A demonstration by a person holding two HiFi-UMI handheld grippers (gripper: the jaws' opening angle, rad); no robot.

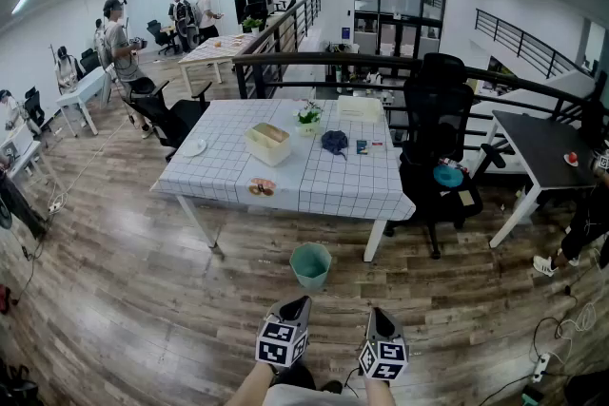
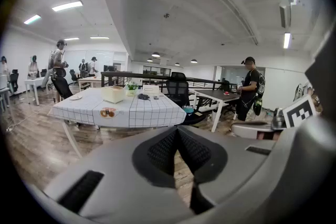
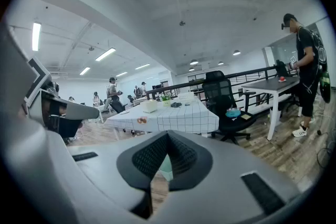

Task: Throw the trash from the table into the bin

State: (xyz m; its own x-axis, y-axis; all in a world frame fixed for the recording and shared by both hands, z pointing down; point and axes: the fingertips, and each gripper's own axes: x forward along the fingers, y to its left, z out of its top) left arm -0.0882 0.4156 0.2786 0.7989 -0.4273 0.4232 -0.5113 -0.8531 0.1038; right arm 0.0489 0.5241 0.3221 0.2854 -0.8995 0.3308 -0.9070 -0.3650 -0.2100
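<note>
both tools hang at bottom centre, left tool [image 1: 294, 304] and right tool [image 1: 379, 313], jaws pressed together, nothing between them. trash [image 1: 262, 187] lies mid-frame on the surface [image 1: 228, 152]; bin [image 1: 310, 264] stands on the floor [image 1: 143, 290] just below.

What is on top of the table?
On the table: a white plate, a cream box, a small plant, a dark bundle and a wrapper near the front edge. The cloth covers the tabletop; what lies behind the box is hidden.

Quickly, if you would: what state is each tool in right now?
Left tool: closed, holding nothing.
Right tool: closed, holding nothing.
</note>
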